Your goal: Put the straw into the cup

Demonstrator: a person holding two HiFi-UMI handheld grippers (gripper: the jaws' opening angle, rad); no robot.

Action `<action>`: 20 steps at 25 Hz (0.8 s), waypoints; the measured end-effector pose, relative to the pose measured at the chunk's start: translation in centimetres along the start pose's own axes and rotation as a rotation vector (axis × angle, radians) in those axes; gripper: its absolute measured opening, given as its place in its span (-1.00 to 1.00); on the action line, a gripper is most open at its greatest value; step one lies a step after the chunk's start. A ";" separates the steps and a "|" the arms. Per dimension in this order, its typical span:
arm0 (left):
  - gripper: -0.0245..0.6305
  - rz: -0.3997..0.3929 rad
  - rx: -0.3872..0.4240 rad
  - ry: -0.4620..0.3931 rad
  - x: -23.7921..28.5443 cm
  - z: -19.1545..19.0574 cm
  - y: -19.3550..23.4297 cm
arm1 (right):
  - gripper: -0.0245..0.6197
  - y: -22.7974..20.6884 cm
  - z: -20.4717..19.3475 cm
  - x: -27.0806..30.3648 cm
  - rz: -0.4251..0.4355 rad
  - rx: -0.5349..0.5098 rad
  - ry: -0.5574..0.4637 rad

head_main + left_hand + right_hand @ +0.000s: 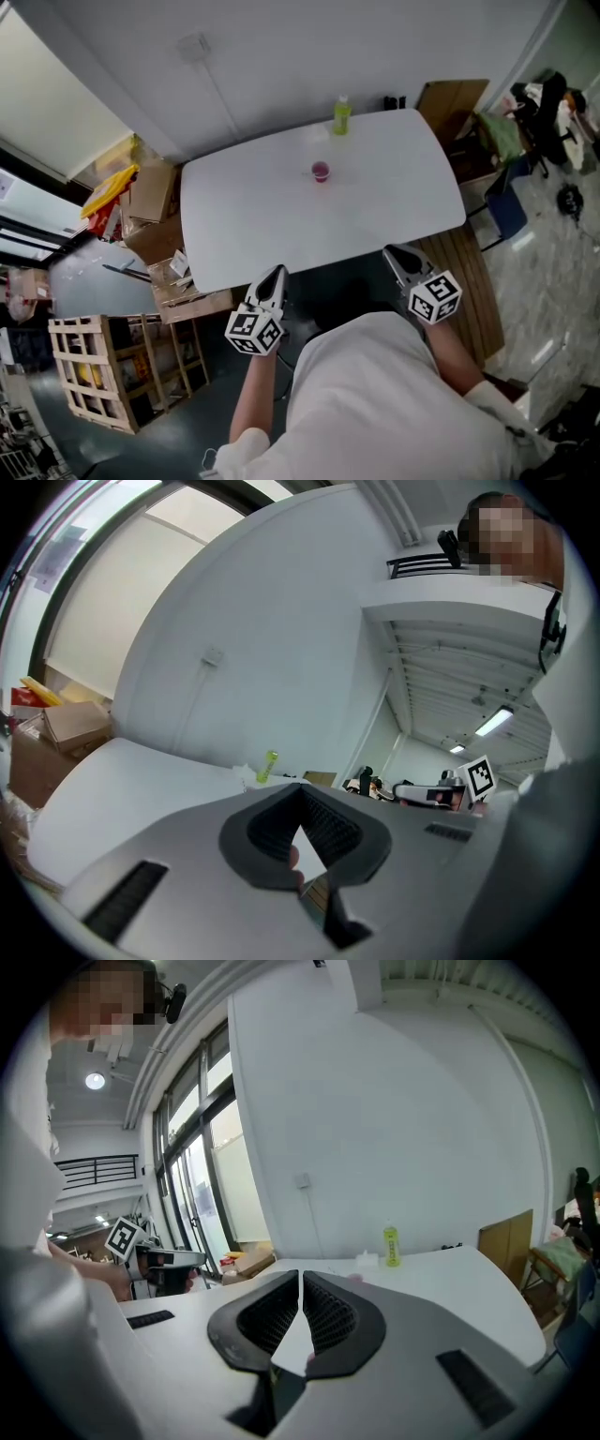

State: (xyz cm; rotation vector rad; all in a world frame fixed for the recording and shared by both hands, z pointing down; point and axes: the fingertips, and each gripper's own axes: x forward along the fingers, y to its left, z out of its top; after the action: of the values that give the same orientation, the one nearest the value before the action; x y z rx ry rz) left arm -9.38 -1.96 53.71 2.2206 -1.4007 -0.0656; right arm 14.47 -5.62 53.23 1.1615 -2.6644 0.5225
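Left gripper view is showing the left gripper (300, 787) with its ribbed pads meeting at the tips and nothing sitting between them. Right gripper view is showing the same for the right gripper (300, 1275): the pads are together bar a hairline slit, and it is empty.

In the head view the person is holding both at the near edge of the white table (234, 216). The left one is at about 7 o'clock of the tabletop and the right at about 5, and both noses are pointing up-table toward 12.

The cup (321, 172) is small and pink. It is standing upright near the table's middle, well apart from both tools. It is lying at roughly 1 o'clock from the left gripper and 11 o'clock from the right, so neither hand is looking clearly nearer.

A green bottle (341, 114) is standing beyond the cup at 12, near the far edge. A small white thing (366, 1258) is sitting just beside the bottle, too small to tell what it is.

No straw is showing in any view, so I cannot tell where it is lying or which way its long axis is running. My guess is that the task is not really under way yet. A straw is needing to be found and gripped before anything goes toward the cup.
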 end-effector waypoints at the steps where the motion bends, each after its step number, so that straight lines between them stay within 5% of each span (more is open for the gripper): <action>1: -0.92 -0.004 -0.002 -0.002 -0.1 0.0 -0.4 | -0.80 -0.1 0.2 -0.2 0.003 -0.010 -0.003; 20: -0.92 0.070 -0.036 -0.071 0.2 0.1 -5.4 | -0.81 -4.0 3.7 -2.4 0.090 -0.067 -0.051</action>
State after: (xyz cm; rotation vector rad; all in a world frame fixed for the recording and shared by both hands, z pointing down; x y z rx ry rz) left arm -4.85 -0.38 51.27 2.1573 -1.5022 -0.1462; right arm 18.93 -7.99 50.03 1.0542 -2.7655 0.4194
